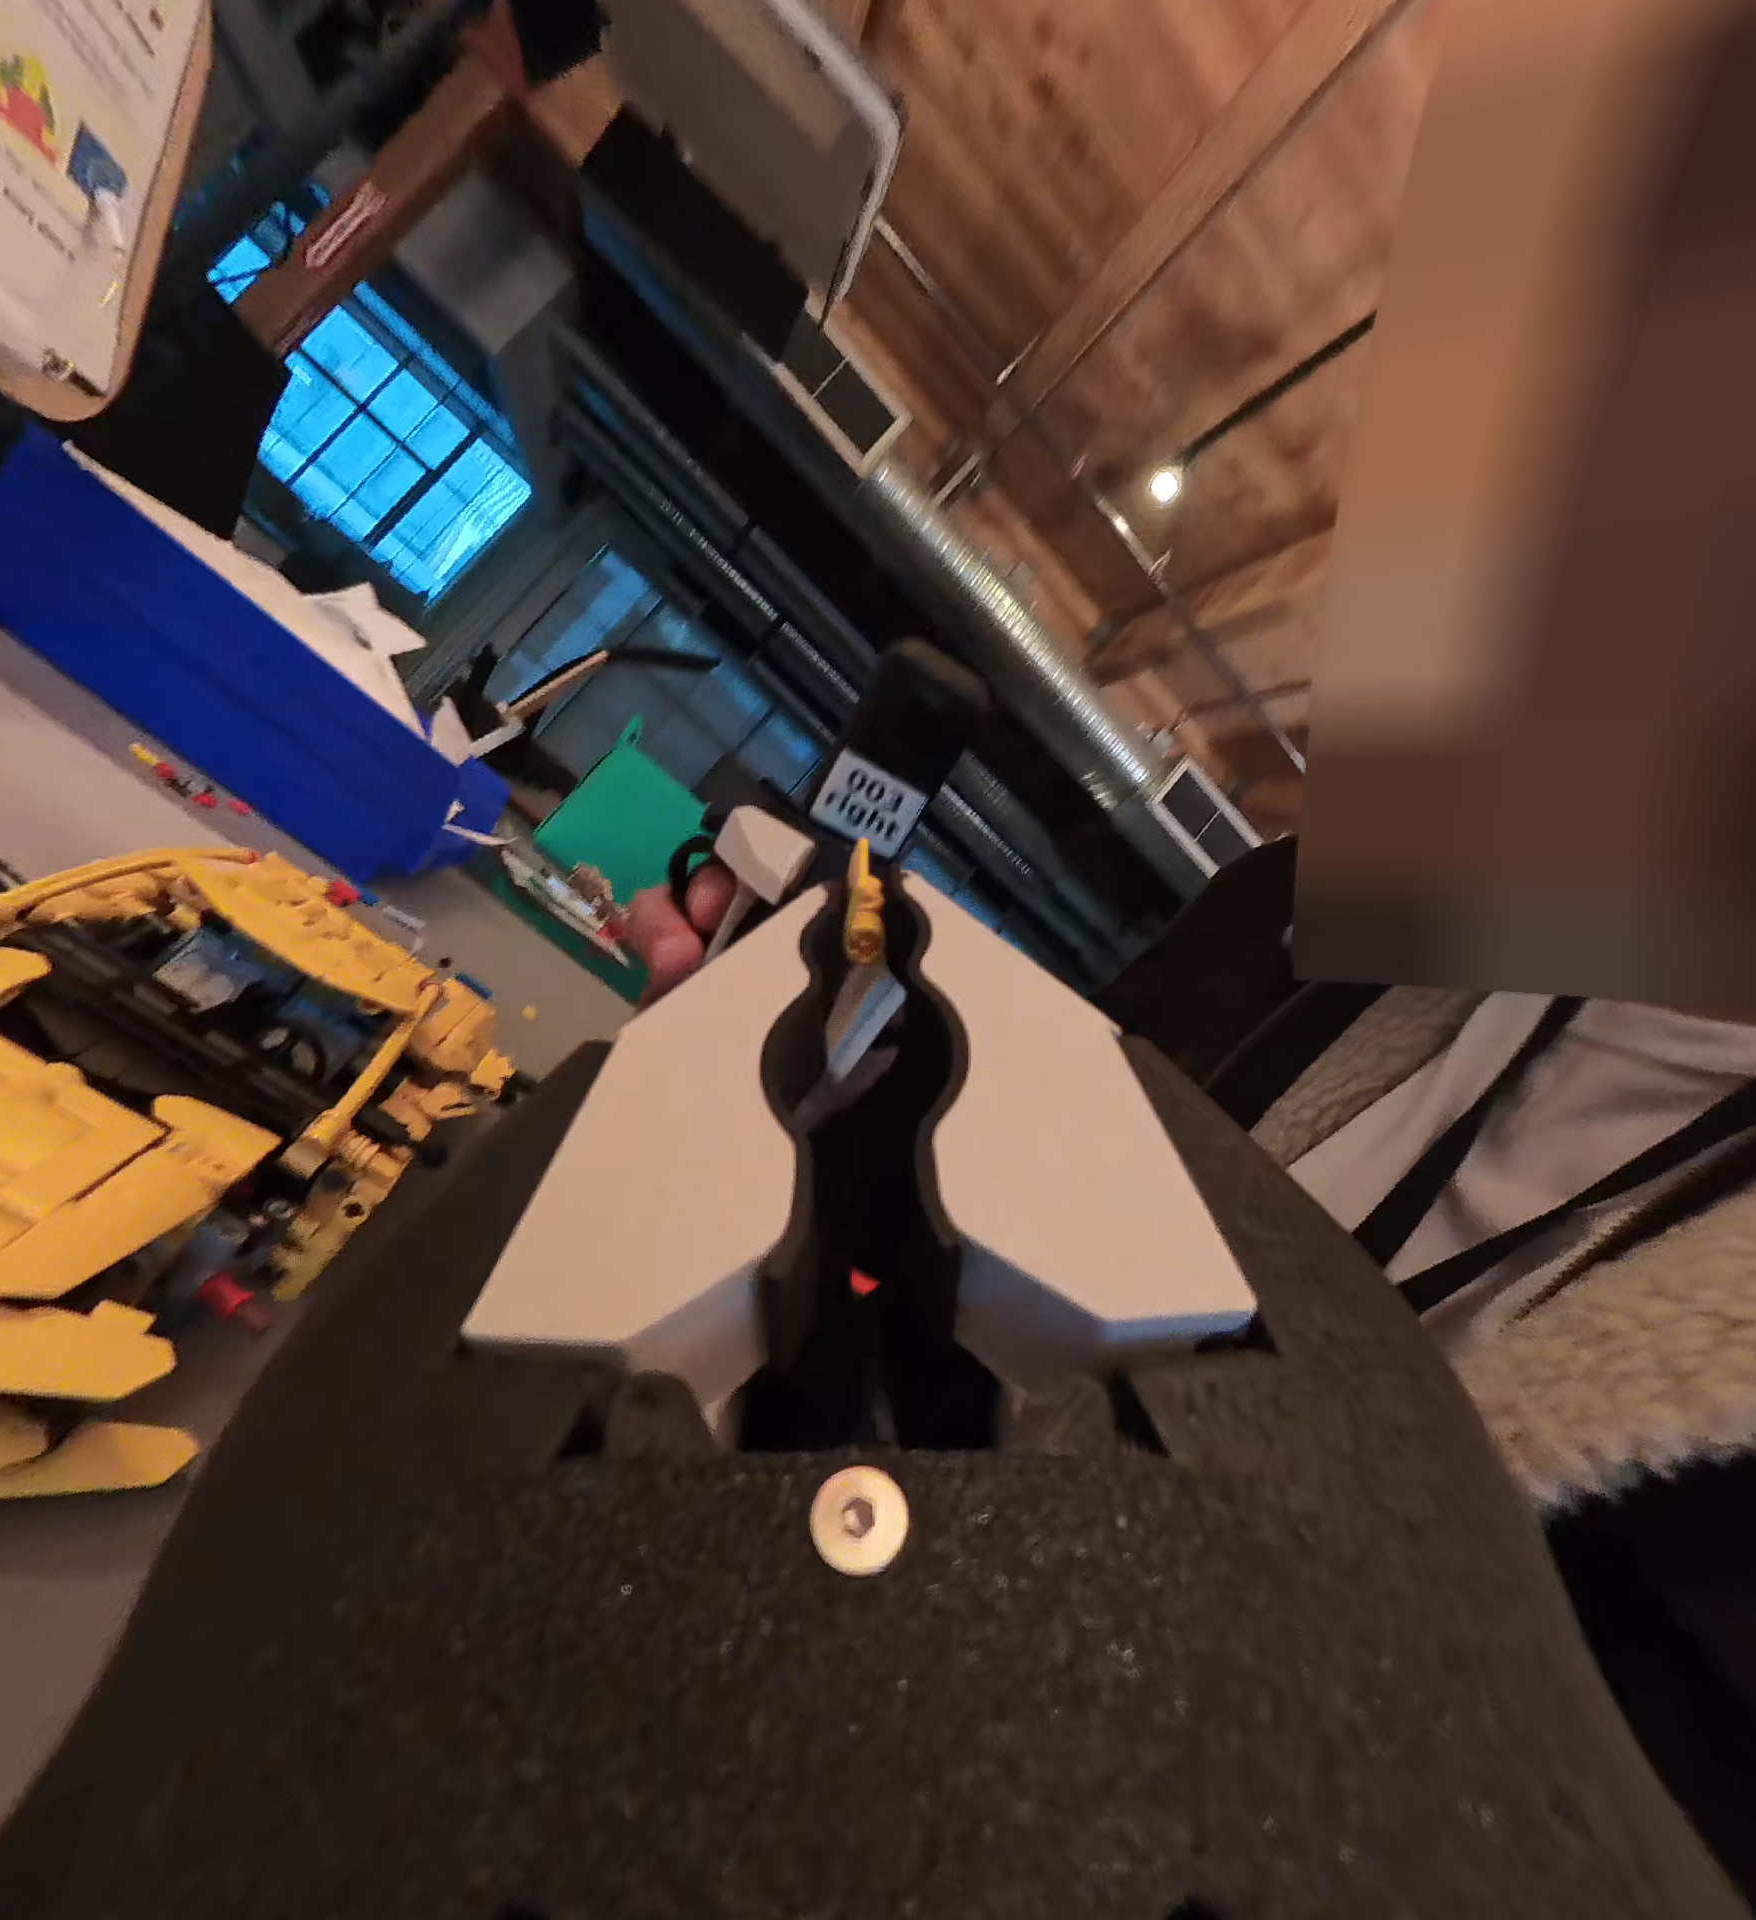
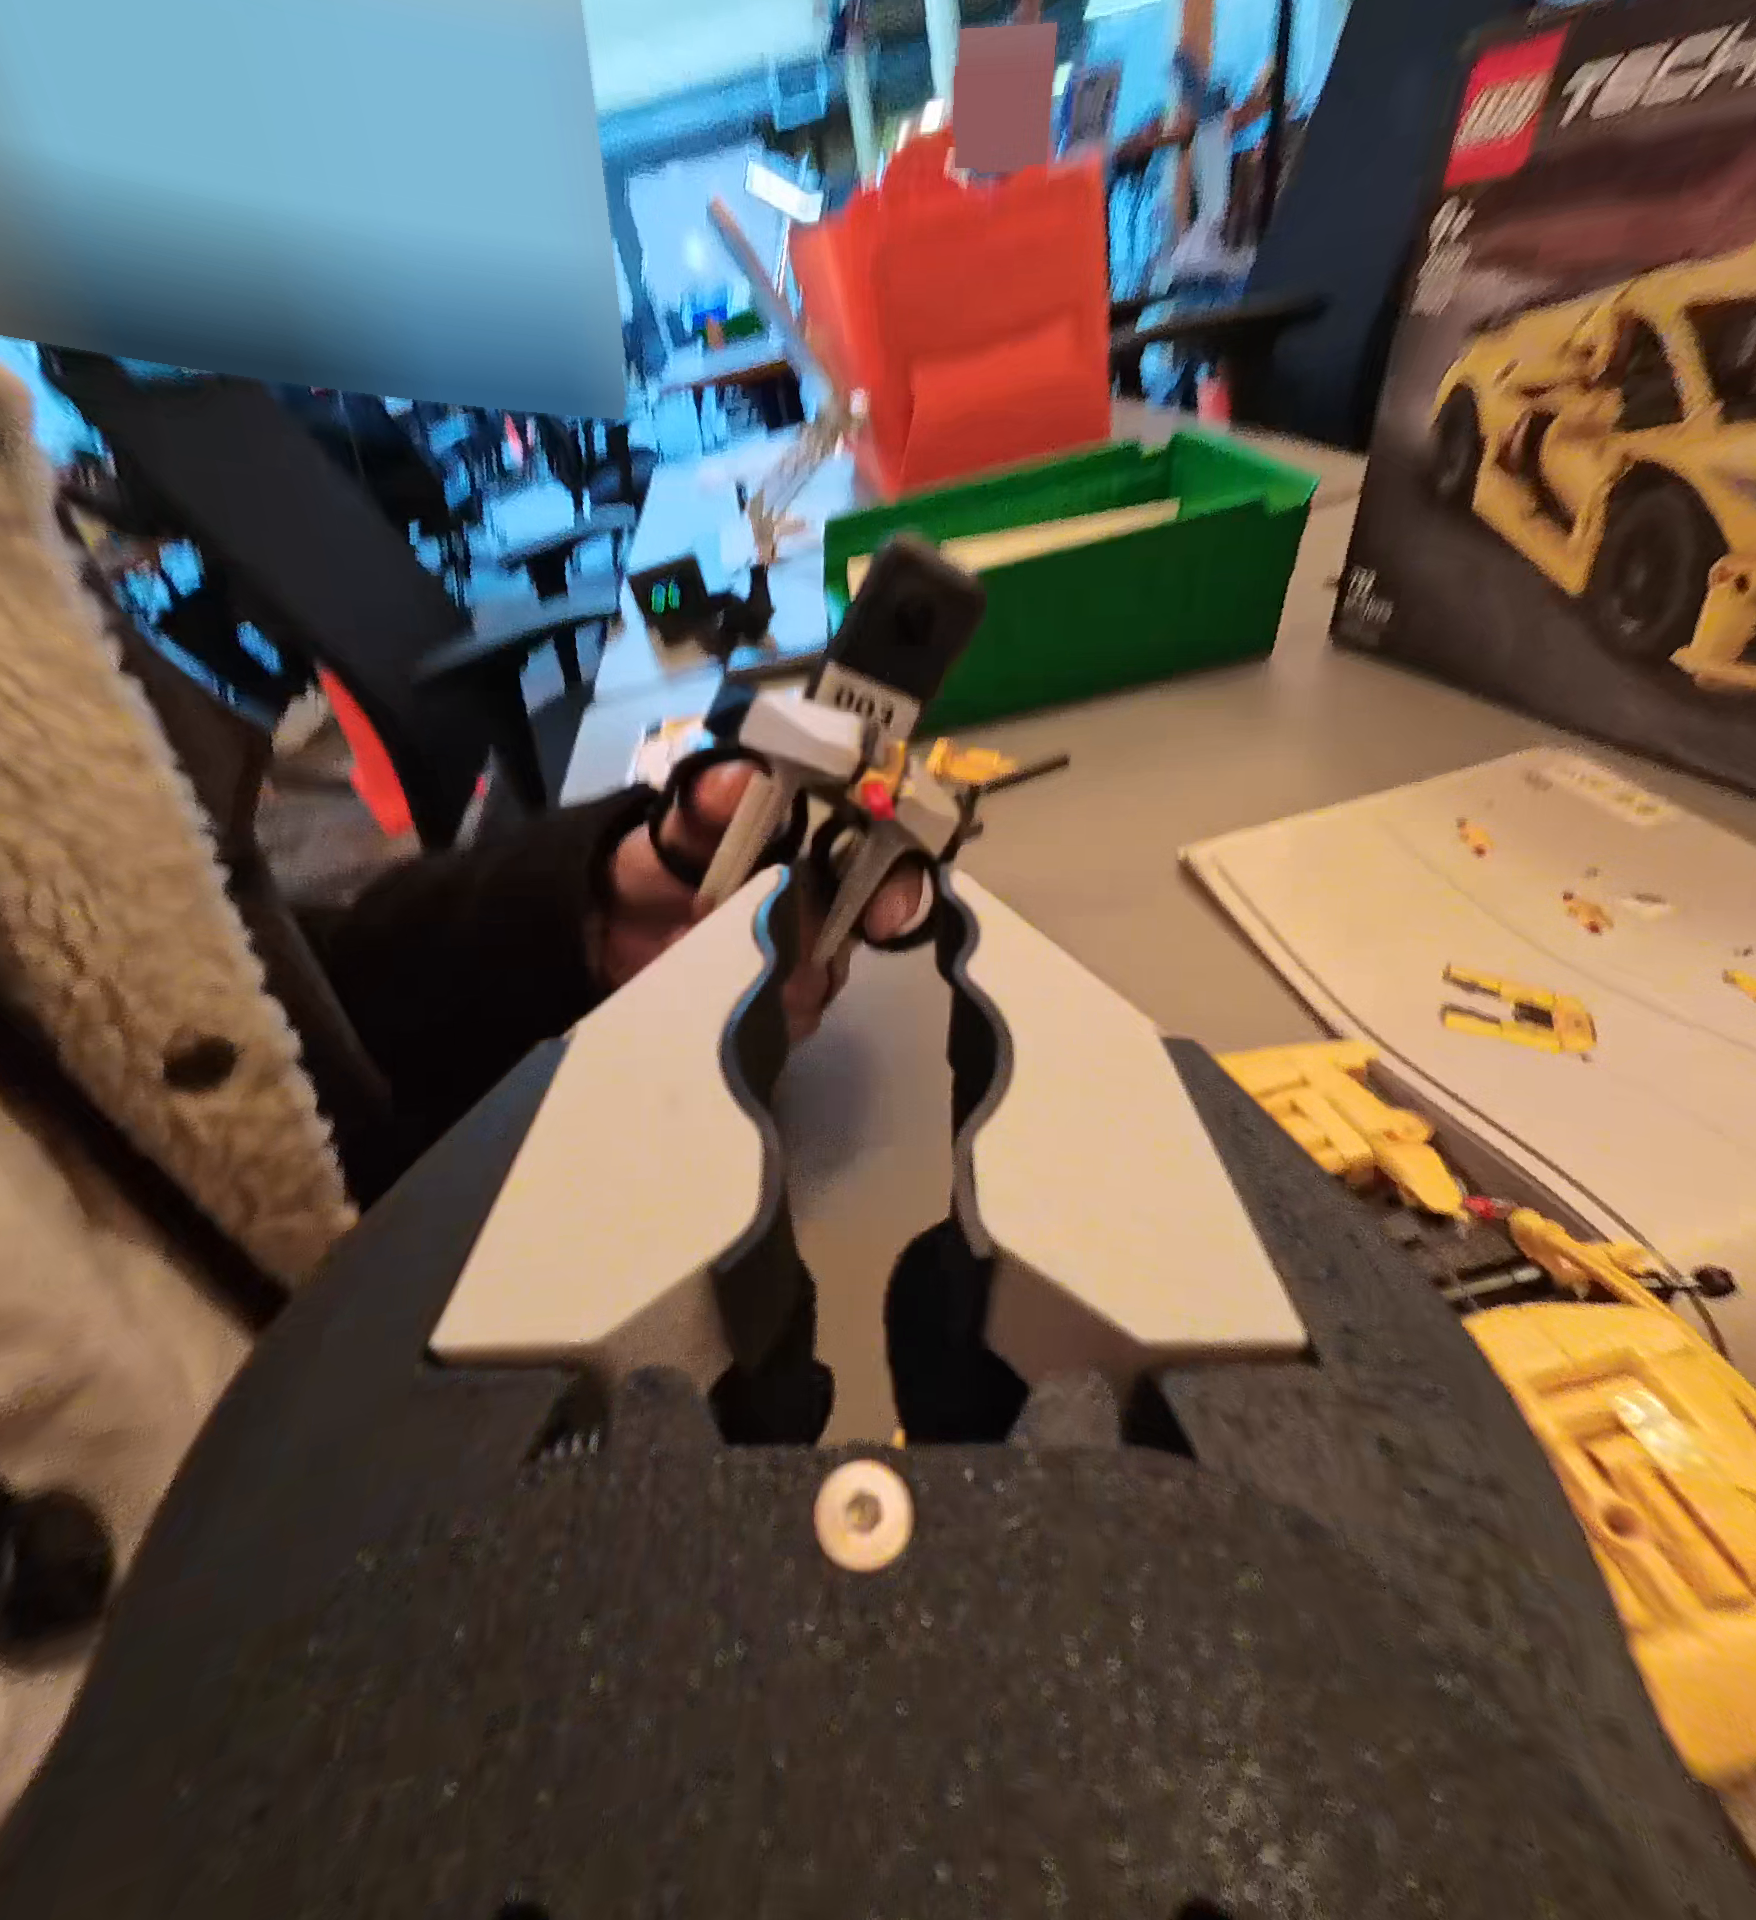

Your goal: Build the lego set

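Yellow plastic lego pin (image 1: pixel 863 902) is being pinched upright at the left gripper (image 1: pixel 861 940) tips.
Right gripper (image 2: pixel 858 914), fingers spread and empty, is facing it, the pin's long axis lying along the left fingers.

Workshop hall: timber ceiling (image 1: pixel 1113 208), exposed duct (image 1: pixel 999 613), cluttered tables (image 2: pixel 1113 831).

Right wrist view: the lego car (image 2: pixel 1622 1444) sits on the table (image 2: pixel 1092 883) at lower right, partly on the open instruction booklet (image 2: pixel 1539 935), which extends behind it. The set box (image 2: pixel 1622 416) stands upright behind the booklet at far right. A bin (image 2: pixel 1113 592) rests on the table left of the box, with a bag (image 2: pixel 967 312) behind it. The left tool (image 2: pixel 858 800) is raised directly ahead of the right tool (image 2: pixel 858 904), a small piece (image 2: pixel 879 798) at its tips. Left wrist view: the car lies left of the left tool.
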`<state>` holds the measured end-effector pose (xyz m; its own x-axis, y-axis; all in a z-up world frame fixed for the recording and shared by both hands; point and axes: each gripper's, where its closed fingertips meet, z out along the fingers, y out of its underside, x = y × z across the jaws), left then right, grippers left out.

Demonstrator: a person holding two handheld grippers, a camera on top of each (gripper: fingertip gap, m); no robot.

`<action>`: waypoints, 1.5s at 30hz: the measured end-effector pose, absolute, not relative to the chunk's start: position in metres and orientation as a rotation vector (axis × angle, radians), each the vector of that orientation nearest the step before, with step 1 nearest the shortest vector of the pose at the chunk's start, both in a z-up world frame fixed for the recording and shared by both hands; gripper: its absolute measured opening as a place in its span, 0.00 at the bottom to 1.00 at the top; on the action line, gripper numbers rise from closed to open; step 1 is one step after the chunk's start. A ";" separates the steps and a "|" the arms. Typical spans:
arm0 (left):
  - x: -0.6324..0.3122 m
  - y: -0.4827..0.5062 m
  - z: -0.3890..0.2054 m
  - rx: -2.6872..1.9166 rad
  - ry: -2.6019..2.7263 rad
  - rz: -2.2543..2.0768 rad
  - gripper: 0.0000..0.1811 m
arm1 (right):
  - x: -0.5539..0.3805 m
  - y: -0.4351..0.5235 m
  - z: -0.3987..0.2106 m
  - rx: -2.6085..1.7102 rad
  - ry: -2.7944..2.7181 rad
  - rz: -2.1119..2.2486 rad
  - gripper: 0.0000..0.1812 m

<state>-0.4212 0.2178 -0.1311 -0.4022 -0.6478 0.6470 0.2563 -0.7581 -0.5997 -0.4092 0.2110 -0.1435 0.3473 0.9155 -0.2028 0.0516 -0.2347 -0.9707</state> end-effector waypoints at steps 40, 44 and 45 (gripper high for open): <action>-0.412 0.206 -0.139 -1.310 0.680 -2.134 0.04 | -0.418 0.209 -0.146 -1.614 -0.992 0.956 0.02; -0.413 0.205 -0.139 -1.309 0.681 -2.140 0.04 | -0.418 0.208 -0.145 -1.613 -0.990 0.952 0.02; -0.413 0.205 -0.139 -1.308 0.684 -2.142 0.04 | -0.418 0.208 -0.144 -1.614 -0.987 0.959 0.02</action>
<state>-0.4125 0.2049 -0.1387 -0.3877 -0.6691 0.6340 0.1780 -0.7292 -0.6607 -0.4181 0.2076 -0.1443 0.3587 0.9247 -0.1274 0.1542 -0.1933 -0.9689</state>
